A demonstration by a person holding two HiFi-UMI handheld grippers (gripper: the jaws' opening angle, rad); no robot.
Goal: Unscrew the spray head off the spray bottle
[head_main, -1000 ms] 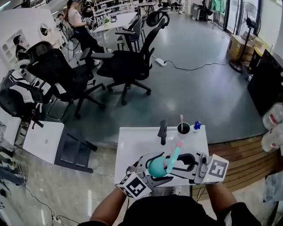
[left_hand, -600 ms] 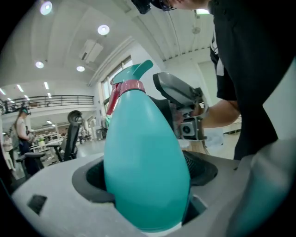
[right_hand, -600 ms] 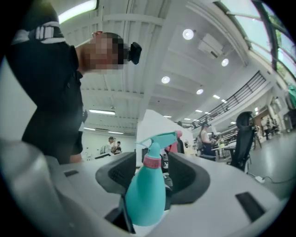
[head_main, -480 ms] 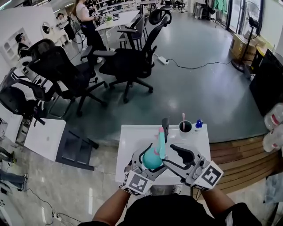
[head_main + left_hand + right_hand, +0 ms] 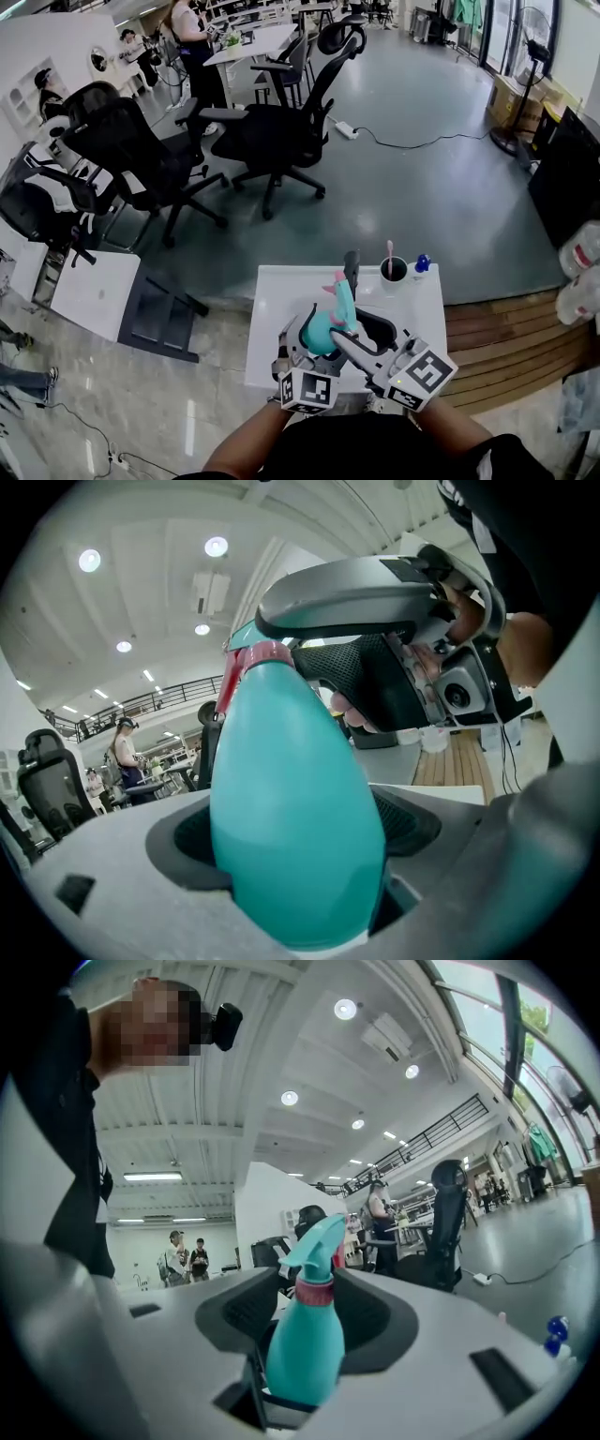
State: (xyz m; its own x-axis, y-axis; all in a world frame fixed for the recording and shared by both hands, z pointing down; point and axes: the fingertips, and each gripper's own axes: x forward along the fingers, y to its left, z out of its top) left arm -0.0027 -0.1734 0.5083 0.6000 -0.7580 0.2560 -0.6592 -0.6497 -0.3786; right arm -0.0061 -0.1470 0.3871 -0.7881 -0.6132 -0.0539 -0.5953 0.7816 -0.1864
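The teal spray bottle (image 5: 319, 334) stands nearly upright above the white table (image 5: 281, 305), with my left gripper (image 5: 313, 339) shut on its round body. In the left gripper view the body (image 5: 295, 827) fills the space between the jaws. Its teal spray head (image 5: 339, 289) sits on a pink collar (image 5: 314, 1291) and points away from me. My right gripper (image 5: 361, 337) reaches in from the right. Its jaws have just been closing a little and stand open on either side of the bottle (image 5: 305, 1344), with gaps at both pads.
At the table's far edge stand a cup (image 5: 390, 271) with a pink stick, a small blue thing (image 5: 418, 264) and a black upright object (image 5: 350, 267). Black office chairs (image 5: 281, 131) are beyond, a low white table (image 5: 94, 295) at the left, wooden flooring (image 5: 497, 328) at the right.
The bottle has swung from leaning right to nearly upright. The right gripper has let go of its top, opened, and moved in from the right. The left gripper has turned with the bottle.
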